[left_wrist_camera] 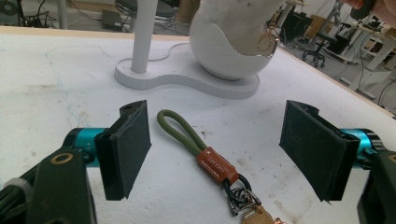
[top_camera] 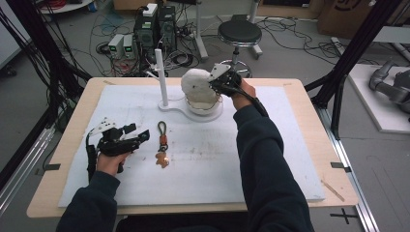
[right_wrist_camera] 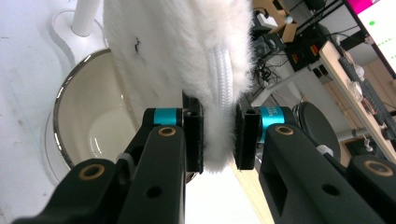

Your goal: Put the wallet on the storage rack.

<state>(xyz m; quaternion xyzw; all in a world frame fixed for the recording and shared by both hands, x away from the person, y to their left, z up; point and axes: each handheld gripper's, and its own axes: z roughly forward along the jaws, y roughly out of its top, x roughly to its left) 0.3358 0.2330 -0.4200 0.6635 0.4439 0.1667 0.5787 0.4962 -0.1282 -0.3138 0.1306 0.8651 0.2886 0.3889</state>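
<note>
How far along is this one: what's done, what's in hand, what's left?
Done: the right gripper has shut on the white fluffy pouch, holding it above the bowl by the white post.

In hand: the left gripper sits open on the mat, its fingers on either side of the keychain, not touching it.

Left: apparently grasping the keychain and moving it toward the pouch or bowl.

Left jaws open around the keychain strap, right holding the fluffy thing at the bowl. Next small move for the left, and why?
Probably lower the left gripper a little and shut it on the keychain. Its jaws stand open to either side of the green loop and brown tab, which lie flat on the white mat. The right gripper already clamps the white fluffy pouch over the bowl.
</note>
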